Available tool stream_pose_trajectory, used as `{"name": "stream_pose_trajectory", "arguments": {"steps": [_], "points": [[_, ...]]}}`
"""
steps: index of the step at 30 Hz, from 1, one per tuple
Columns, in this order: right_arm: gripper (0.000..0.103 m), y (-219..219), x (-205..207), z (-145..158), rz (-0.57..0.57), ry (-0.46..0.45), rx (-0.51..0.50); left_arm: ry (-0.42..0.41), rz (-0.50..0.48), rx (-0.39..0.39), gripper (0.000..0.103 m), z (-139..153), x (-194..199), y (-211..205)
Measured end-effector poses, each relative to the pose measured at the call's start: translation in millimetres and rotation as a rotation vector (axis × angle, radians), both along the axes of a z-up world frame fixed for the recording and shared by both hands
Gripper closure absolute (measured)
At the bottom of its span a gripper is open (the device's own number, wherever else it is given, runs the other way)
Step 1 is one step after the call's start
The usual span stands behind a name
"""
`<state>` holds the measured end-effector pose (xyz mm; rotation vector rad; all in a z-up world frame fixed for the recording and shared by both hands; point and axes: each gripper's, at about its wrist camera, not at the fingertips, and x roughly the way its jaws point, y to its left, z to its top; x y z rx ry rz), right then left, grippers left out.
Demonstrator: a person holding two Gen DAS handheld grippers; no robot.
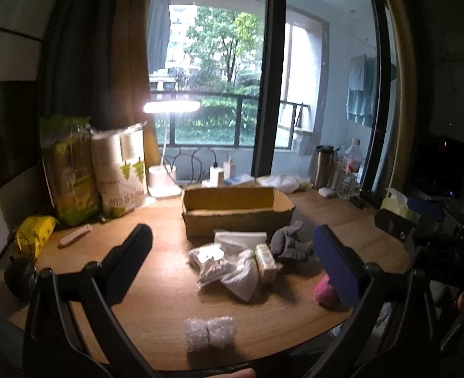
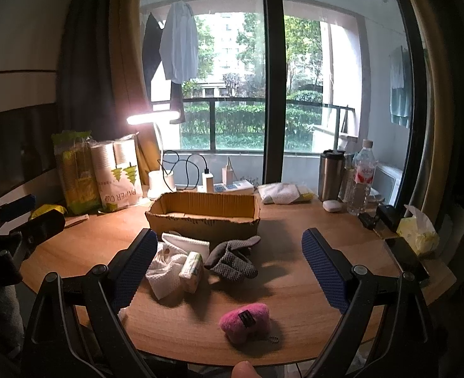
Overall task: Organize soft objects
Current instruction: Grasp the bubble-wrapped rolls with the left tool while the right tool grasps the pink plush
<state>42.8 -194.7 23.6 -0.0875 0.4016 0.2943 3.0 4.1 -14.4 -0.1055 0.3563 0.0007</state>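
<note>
An open cardboard box (image 1: 236,210) (image 2: 204,215) stands mid-table. In front of it lie a white folded cloth (image 1: 240,239) (image 2: 186,242), grey gloves (image 1: 290,242) (image 2: 233,258), a tissue pack (image 1: 265,263) (image 2: 191,271), a white mesh cloth (image 1: 243,278) (image 2: 162,269) and a clear bag (image 1: 210,263). A pink felt pouch (image 2: 245,317) (image 1: 325,293) lies nearer me. A bubble-wrap roll (image 1: 209,332) sits at the front edge. My left gripper (image 1: 232,252) is open and empty above the pile. My right gripper (image 2: 229,258) is open and empty above the pile.
Paper-cup packs (image 1: 93,173) (image 2: 96,176) stand at back left beside a lit desk lamp (image 1: 170,107) (image 2: 153,118). A yellow bag (image 1: 33,236), a steel flask (image 2: 330,174), a water bottle (image 2: 362,178) and a tissue box (image 2: 417,233) line the edges.
</note>
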Motion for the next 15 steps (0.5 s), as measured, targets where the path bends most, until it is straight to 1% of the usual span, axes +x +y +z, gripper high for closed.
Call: {"name": "stream_pose_trajectory", "arguments": {"steps": [5, 15], "points": [[0.008, 3, 13, -21, -0.005, 0.067, -0.018, 0.088, 0.007, -0.006, 0.001, -22, 14, 4], [0.008, 3, 44, -67, -0.032, 0.202, -0.048, 0.281, 0.009, -0.022, 0.001, -79, 47, 10]]}}
